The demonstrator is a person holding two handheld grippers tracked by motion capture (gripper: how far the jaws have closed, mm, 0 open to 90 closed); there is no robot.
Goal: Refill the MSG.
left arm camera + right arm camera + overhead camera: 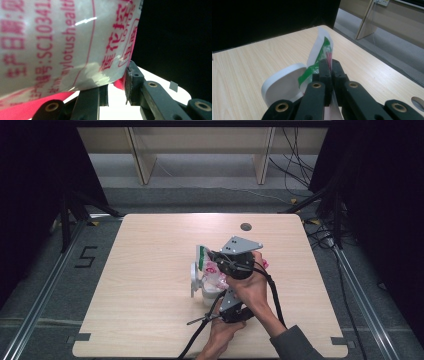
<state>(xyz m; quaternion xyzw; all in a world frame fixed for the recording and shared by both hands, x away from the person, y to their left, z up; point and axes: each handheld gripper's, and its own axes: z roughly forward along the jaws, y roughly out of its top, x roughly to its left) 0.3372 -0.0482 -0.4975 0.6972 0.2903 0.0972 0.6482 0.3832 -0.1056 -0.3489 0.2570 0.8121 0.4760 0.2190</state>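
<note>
A white packet (212, 272) with green and pink print is pinched at its top edge by my right gripper (214, 258), which is shut on it. In the right gripper view the jaws (329, 63) meet on the packet (322, 47). It hangs over a white container (209, 296) whose round lid (194, 279) stands open to the left. My left gripper (219, 303) reaches the container from the near side. In the left gripper view its jaws (116, 83) stand slightly apart with white container wall between them, and the packet (62, 42) hangs close above.
The wooden table (150, 270) has free room to the left, the right and behind the container. A round cable hole (245, 226) sits near the far edge. Wooden shelf legs and cables stand on the floor beyond. Black cables trail from both grippers towards the person.
</note>
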